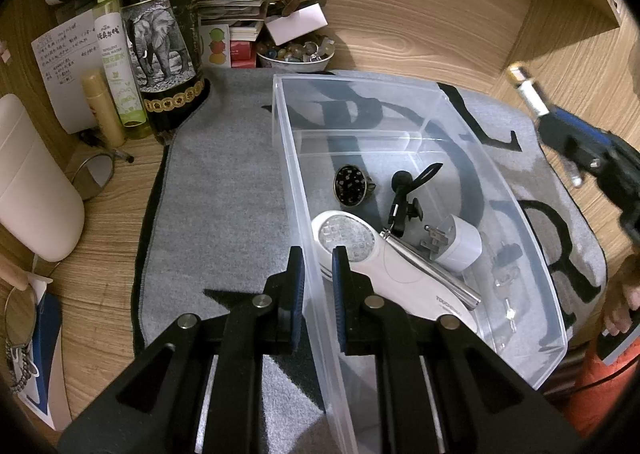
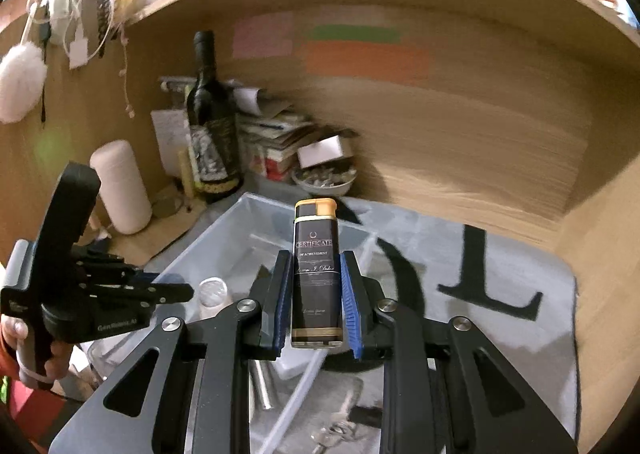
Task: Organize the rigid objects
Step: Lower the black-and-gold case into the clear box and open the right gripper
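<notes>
A clear plastic bin point(image 1: 532, 254) stands on a grey mat point(image 1: 224, 206). In it lie a white handheld device point(image 1: 384, 270), a white plug adapter point(image 1: 460, 244), a black oval ring point(image 1: 350, 184), a black clip point(image 1: 404, 206) and keys point(image 1: 506, 282). My left gripper point(image 1: 316, 266) is shut on the bin's left wall. My right gripper point(image 2: 314, 286) is shut on a black and gold lighter point(image 2: 316, 274) and holds it upright above the bin point(image 2: 224, 230). It also shows in the left wrist view point(image 1: 560, 134), raised at the bin's right.
A dark wine bottle point(image 1: 160, 34), a green spray bottle point(image 1: 116, 54), a tan tube point(image 1: 102, 106), papers and a bowl of stones point(image 1: 296, 54) crowd the back left. A white case point(image 1: 32, 182) lies at left. A wooden wall point(image 2: 440, 114) rises behind.
</notes>
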